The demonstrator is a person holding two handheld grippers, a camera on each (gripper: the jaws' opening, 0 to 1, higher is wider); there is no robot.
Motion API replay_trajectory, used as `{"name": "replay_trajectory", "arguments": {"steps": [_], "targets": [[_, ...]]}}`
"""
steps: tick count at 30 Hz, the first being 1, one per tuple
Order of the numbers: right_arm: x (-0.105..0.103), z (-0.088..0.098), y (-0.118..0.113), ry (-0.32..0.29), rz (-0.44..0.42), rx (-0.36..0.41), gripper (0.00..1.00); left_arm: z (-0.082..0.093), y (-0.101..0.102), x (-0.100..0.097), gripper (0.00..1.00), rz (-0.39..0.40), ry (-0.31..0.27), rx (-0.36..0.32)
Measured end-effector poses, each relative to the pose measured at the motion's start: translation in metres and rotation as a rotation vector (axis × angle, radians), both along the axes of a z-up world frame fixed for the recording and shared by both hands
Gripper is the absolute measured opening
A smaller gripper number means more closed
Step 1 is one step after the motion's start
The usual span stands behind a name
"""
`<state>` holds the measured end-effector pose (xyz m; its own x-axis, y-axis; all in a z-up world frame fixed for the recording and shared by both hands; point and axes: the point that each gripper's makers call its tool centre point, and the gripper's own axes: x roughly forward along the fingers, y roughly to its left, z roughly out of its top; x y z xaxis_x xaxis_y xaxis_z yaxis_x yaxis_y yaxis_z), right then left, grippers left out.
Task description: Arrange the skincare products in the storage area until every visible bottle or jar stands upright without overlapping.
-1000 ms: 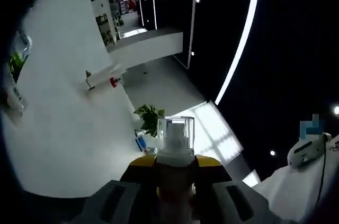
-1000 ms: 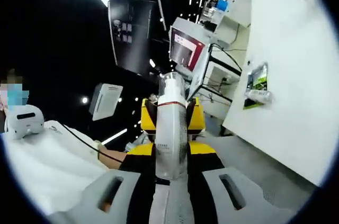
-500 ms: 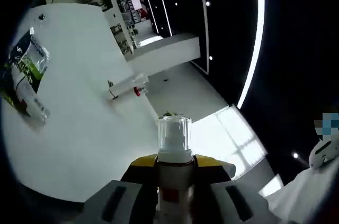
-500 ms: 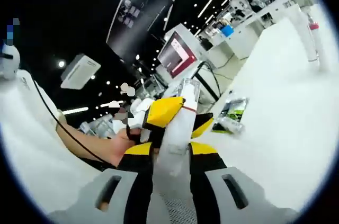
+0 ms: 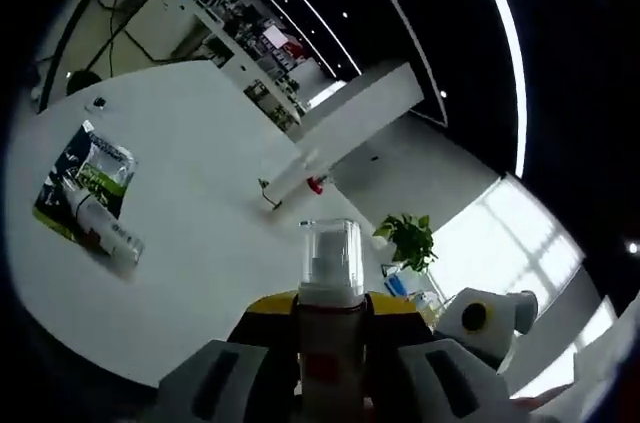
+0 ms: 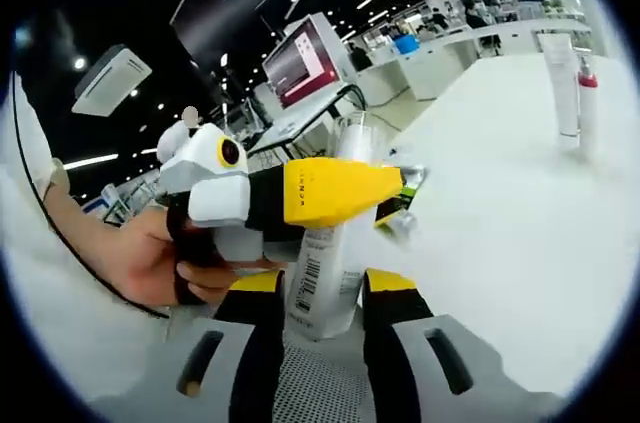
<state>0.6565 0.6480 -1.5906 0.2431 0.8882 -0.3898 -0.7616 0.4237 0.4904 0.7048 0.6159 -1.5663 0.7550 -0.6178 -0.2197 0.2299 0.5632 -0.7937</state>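
Left gripper view, left hand-held gripper (image 5: 330,343) grasping spray bottle (image 5: 330,288), right hand-held gripper (image 6: 322,293) grasping barcoded bottle (image 6: 325,273).

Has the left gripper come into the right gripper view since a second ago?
Yes. The left gripper now reaches in from the left, across the clear bottle held by the right gripper; a second ago it sat behind that bottle.

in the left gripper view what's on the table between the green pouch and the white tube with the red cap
Nothing: in the left gripper view the white table is bare between the green pouch and the white tube. The left gripper holds a pump bottle nearer the camera.
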Motion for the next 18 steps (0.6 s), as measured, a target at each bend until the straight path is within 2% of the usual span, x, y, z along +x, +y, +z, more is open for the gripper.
{"name": "replay_trajectory", "arguments": {"steps": [3, 6, 9, 10, 13, 14, 15, 18], "targets": [[0.001, -0.004, -0.003, 0.002, -0.012, -0.027, 0.24, -0.001, 0.001, -0.001, 0.24, -0.02, -0.001, 0.003], [0.0, -0.003, -0.004, 0.058, -0.019, -0.008, 0.23, -0.001, 0.003, -0.002, 0.24, -0.038, -0.005, 0.001], [0.0, 0.003, -0.005, 0.079, -0.021, 0.031, 0.22, 0.004, 0.003, -0.002, 0.24, -0.056, 0.002, -0.068], [-0.003, 0.005, -0.003, 0.119, -0.014, 0.061, 0.22, 0.005, 0.004, -0.003, 0.24, -0.081, -0.001, -0.07], [-0.007, 0.008, 0.0, 0.171, 0.002, 0.101, 0.22, 0.009, 0.003, -0.007, 0.23, -0.145, -0.024, -0.087], [-0.01, 0.008, 0.002, 0.216, 0.018, 0.119, 0.22, 0.008, 0.003, -0.011, 0.23, -0.19, -0.008, -0.103], [-0.011, 0.008, 0.003, 0.236, 0.022, 0.131, 0.22, 0.008, 0.004, -0.012, 0.23, -0.208, -0.003, -0.111], [-0.012, 0.017, 0.004, 0.249, 0.045, 0.188, 0.22, 0.018, 0.007, -0.015, 0.23, -0.249, -0.008, -0.214]]}}
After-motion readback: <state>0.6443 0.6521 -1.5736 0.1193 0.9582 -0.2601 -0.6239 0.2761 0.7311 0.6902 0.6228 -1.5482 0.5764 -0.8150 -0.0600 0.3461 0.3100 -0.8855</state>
